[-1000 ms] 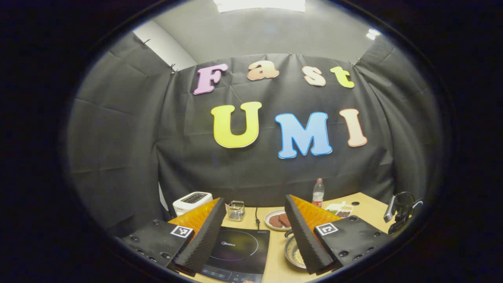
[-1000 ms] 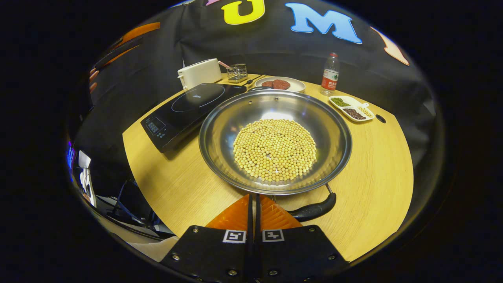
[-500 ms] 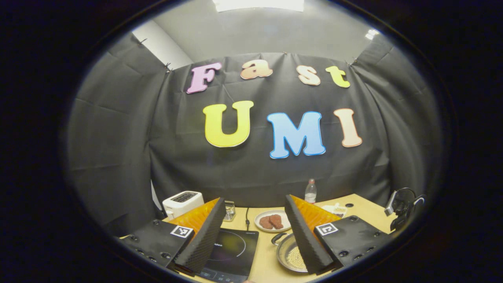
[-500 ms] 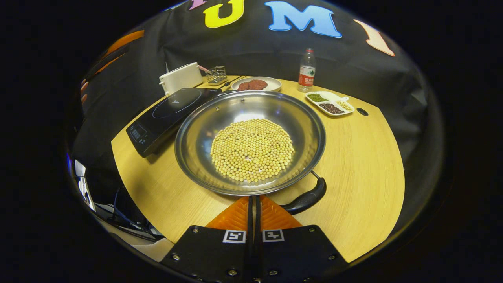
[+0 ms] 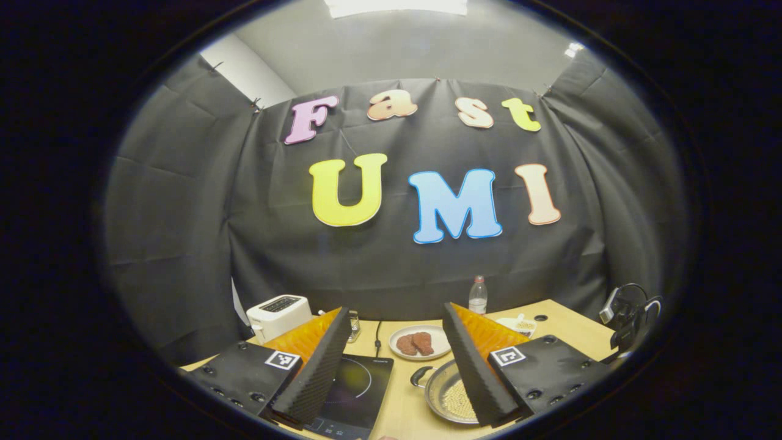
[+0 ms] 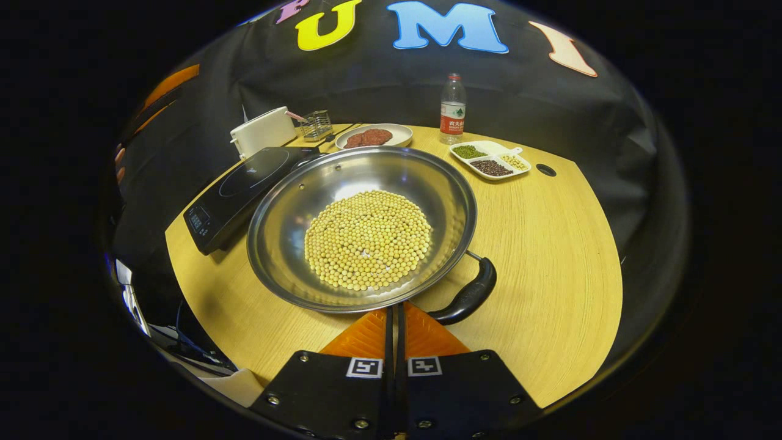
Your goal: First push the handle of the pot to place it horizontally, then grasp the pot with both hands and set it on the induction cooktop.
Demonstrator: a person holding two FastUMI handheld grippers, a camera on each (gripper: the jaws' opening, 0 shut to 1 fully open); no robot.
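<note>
Right gripper is clenched, empty, tips just short of the pot rim. The handle lies ahead and to its right, angled. Judged: the push step is in hand; next calls for sideways pressure on that handle. Left gripper is spread wide, aloft. Pot: round polished steel, pale beans inside; cooktop, flat glass, ahead-left.

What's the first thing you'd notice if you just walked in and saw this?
The big shiny pot in the middle of the wooden table, with a round heap of yellow beans inside and a dark handle sticking out at its near right. Just left of it lies the black induction cooktop, and the right tongs, shut, sit right at the pot's near rim.
</note>
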